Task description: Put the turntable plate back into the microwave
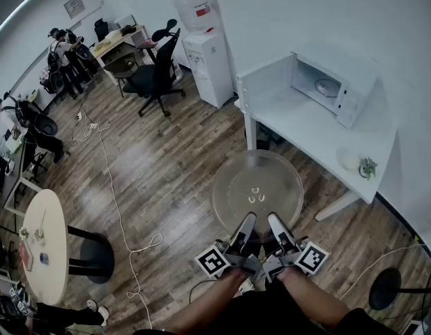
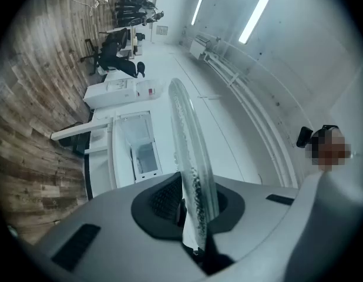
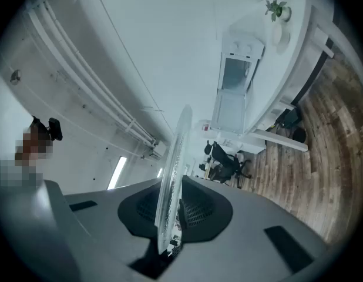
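The glass turntable plate (image 1: pixel 257 187) is held roughly level over the wooden floor (image 1: pixel 167 180), its near rim clamped by the left tool (image 1: pixel 247 222) and the right tool (image 1: pixel 276 222) side by side. It is still apart from the white worktop (image 1: pixel 306 128), where the microwave (image 1: pixel 358 93) stands with its door (image 1: pixel 266 82) open. By my reading the plate is picked up; bringing it to the cavity and seating it inside are left.

We've got the right gripper (image 3: pixel 172 207) clamped on the glass turntable plate (image 3: pixel 177 157), seen edge-on w/ rim running up toward 12. Microwave (image 3: pixel 235 78), door open, sits on the white table (image 3: pixel 299 16) approx 1 o'clock; wood floor (image 3: pixel 322 157) at 3.
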A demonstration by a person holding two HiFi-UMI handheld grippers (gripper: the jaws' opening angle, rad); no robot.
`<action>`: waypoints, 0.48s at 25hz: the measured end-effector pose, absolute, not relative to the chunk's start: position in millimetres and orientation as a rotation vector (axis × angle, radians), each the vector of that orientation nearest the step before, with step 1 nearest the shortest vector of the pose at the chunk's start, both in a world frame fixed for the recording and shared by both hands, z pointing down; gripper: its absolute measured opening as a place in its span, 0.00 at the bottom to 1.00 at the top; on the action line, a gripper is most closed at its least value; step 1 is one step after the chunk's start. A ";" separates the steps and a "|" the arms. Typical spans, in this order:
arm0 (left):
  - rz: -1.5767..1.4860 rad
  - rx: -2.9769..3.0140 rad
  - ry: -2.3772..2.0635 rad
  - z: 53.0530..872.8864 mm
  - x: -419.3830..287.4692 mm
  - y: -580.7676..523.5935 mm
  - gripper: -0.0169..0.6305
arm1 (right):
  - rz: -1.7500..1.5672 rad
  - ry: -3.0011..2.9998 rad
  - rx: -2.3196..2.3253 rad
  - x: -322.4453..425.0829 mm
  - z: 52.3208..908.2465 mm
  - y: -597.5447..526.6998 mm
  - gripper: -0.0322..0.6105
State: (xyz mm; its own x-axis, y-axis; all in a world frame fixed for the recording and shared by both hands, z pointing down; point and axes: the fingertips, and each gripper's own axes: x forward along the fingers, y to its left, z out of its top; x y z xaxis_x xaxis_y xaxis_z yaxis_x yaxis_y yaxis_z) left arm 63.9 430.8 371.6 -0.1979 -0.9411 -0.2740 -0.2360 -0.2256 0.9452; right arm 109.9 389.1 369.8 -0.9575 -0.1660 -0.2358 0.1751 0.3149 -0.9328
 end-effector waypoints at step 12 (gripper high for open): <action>-1.434 1.446 -1.440 372.8 65.0 423.5 0.10 | -1.696 2.278 0.005 111.1 370.8 381.2 0.14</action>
